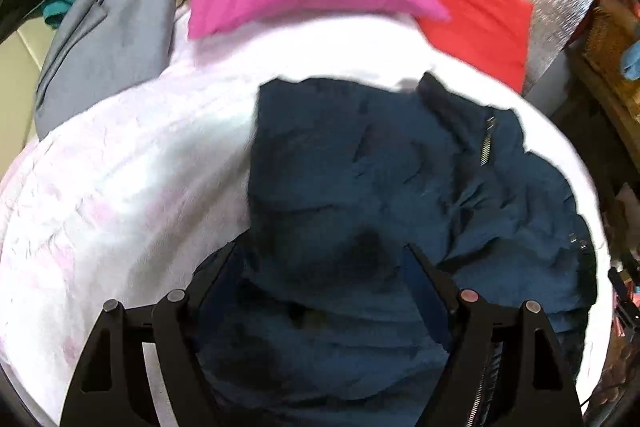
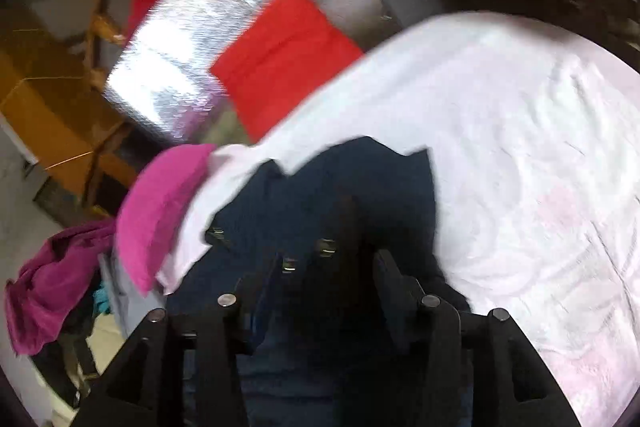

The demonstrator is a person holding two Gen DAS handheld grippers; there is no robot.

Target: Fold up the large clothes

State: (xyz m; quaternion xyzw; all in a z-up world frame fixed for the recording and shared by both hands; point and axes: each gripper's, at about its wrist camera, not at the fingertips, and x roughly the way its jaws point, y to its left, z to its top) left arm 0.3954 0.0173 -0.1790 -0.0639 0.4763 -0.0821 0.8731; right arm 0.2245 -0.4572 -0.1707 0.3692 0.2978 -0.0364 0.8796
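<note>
Left wrist: navy jacket [image 1: 400,179] crumpled on the white bedsheet [image 1: 120,167], spreading ahead and rightward of the left claw [image 1: 320,259]. Jaws wide, cloth beneath, nothing pinched. Zipper [image 1: 486,143] visible here only.

Right wrist: right claw [image 2: 326,263] partly open over dark jacket fabric; grip cannot be told, too blurred. Pink pillow [image 2: 160,211] lies left.

Left tool [image 1: 320,259] spread wide, angled downward; right tool [image 2: 326,263] partly parted.
</note>
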